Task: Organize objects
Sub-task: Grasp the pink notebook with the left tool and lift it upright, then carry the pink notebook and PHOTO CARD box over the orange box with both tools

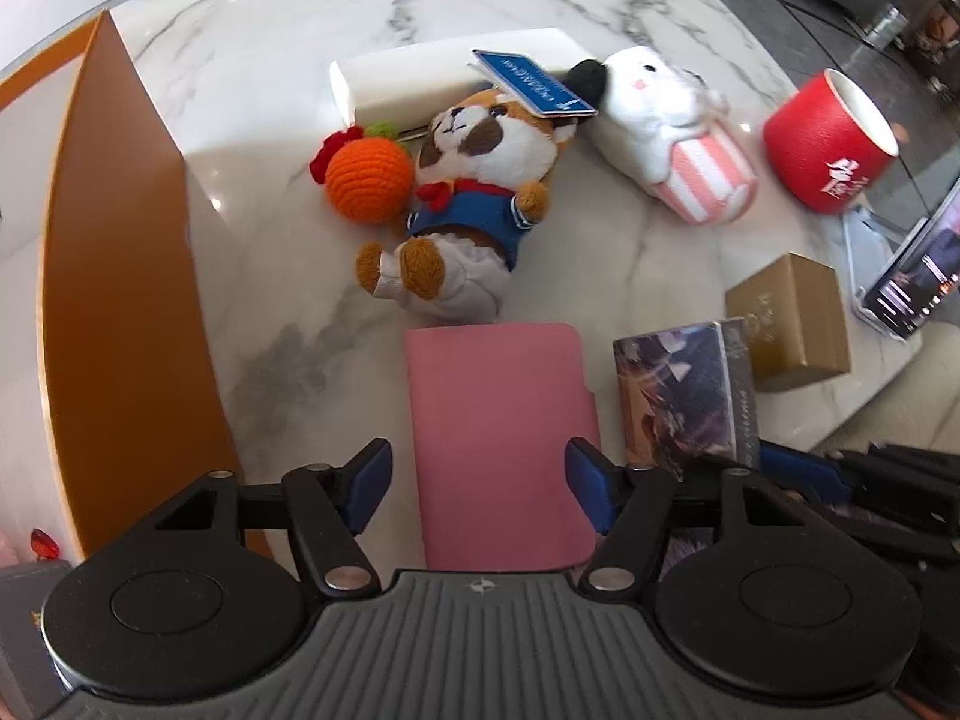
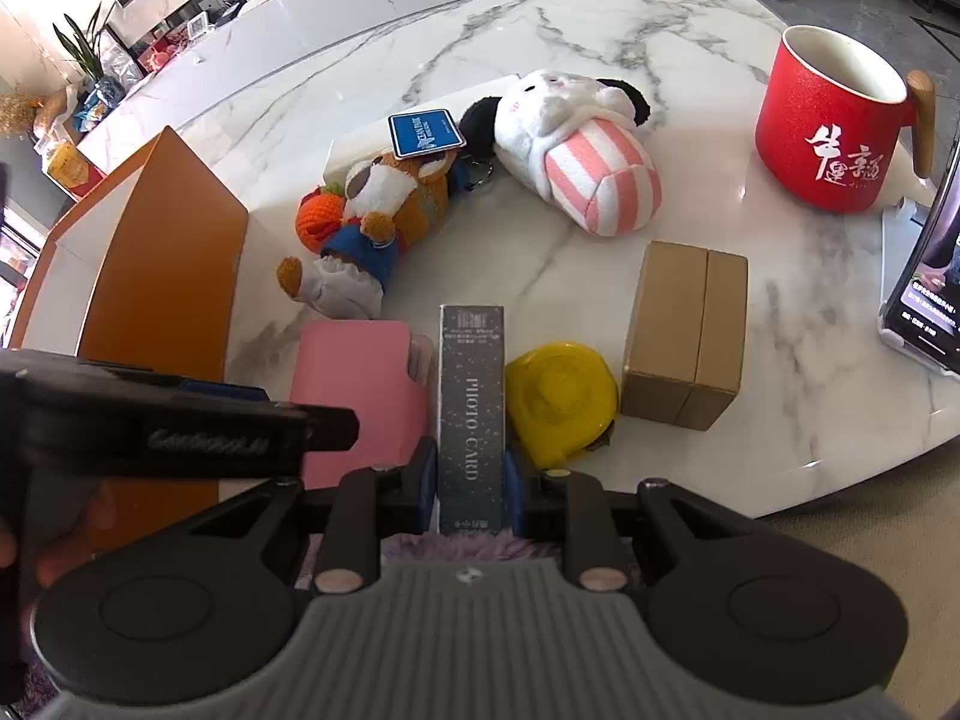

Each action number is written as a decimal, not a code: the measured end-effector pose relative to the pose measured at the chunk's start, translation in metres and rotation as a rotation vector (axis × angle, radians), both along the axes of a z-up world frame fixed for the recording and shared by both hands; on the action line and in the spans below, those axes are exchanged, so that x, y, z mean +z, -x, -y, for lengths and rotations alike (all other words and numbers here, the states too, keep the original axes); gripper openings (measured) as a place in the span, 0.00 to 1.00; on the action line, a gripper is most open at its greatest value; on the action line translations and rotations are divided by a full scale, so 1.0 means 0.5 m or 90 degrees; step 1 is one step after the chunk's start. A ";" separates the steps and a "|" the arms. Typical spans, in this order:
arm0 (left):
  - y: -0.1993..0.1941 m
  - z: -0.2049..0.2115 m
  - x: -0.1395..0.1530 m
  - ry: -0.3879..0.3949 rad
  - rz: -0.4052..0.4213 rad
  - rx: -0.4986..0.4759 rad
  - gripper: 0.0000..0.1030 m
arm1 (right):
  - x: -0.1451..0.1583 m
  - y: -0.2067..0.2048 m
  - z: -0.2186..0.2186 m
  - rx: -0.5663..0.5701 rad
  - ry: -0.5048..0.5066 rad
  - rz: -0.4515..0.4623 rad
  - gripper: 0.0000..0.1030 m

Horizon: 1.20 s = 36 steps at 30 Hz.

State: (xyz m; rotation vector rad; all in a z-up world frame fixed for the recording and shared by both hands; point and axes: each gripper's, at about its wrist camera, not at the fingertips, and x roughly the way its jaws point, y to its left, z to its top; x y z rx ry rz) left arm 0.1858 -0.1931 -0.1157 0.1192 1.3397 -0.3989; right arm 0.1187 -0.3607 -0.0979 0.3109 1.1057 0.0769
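Observation:
My left gripper (image 1: 479, 483) is open, its blue pads on either side of a pink flat case (image 1: 498, 438) lying on the marble table; I cannot tell if they touch it. My right gripper (image 2: 470, 480) is shut on a dark photo card box (image 2: 471, 408), standing on edge; the box also shows in the left wrist view (image 1: 684, 390). The pink case (image 2: 354, 384) lies just left of the box. An open orange box (image 1: 114, 276) stands at the left, also in the right wrist view (image 2: 162, 276).
On the marble table (image 2: 600, 30): a fox plush (image 1: 474, 204), an orange knitted ball (image 1: 369, 180), a white plush in a striped cup (image 2: 576, 144), a red mug (image 2: 834, 126), a gold box (image 2: 687, 330), a yellow tape measure (image 2: 558, 402), a phone on a stand (image 2: 924, 282), a white box (image 1: 444, 78).

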 end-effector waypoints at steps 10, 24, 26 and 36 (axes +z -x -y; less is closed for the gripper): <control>0.001 0.017 -0.036 0.014 -0.024 -0.004 0.84 | -0.012 -0.005 0.011 0.003 0.019 0.017 0.31; 0.036 -0.010 0.054 0.083 0.038 -0.019 0.24 | 0.002 0.006 0.006 0.014 0.019 0.046 0.26; 0.037 0.004 0.061 0.086 0.044 -0.027 0.23 | 0.004 0.007 0.002 0.015 0.021 0.046 0.25; 0.016 0.033 0.052 0.139 0.005 -0.010 0.25 | -0.001 -0.006 -0.016 0.041 0.028 0.045 0.28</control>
